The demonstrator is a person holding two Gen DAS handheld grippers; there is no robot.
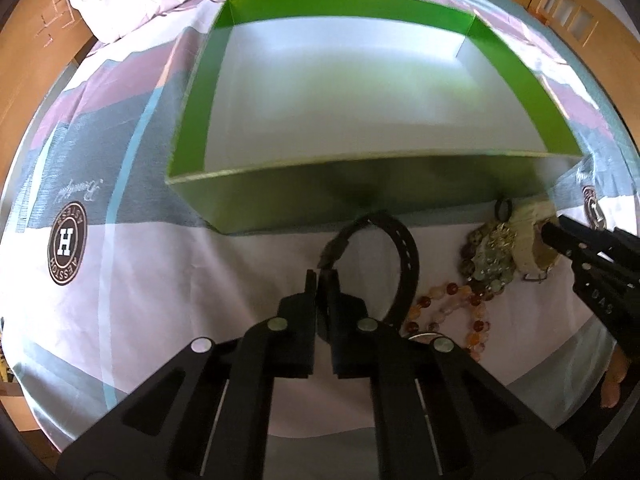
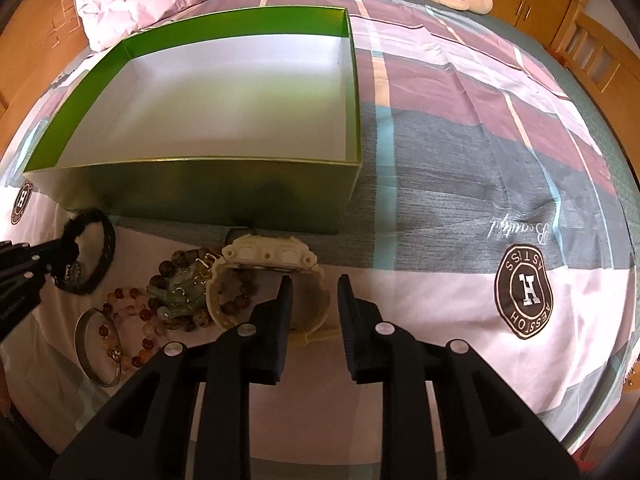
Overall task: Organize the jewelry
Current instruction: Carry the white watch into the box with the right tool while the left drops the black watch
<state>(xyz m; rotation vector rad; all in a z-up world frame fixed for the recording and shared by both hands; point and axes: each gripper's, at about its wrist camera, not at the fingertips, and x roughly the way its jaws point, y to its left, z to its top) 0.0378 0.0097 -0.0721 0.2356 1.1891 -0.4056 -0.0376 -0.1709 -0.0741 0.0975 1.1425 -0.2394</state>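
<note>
A black strap [image 1: 400, 256] is gripped by the left tongs [image 1: 323, 280] (nearly closed) before the green box [image 1: 188, 120] on the bed [image 1: 120, 300]. The right tongs [image 2: 314, 292] are held open, empty, over a cream watch [image 2: 268, 256] among the beads [image 2: 132, 320].

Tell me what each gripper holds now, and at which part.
The left gripper is shut on the black watch, gripping its strap near the end. The right gripper is open and holds nothing; it is just before the cream watch.
</note>
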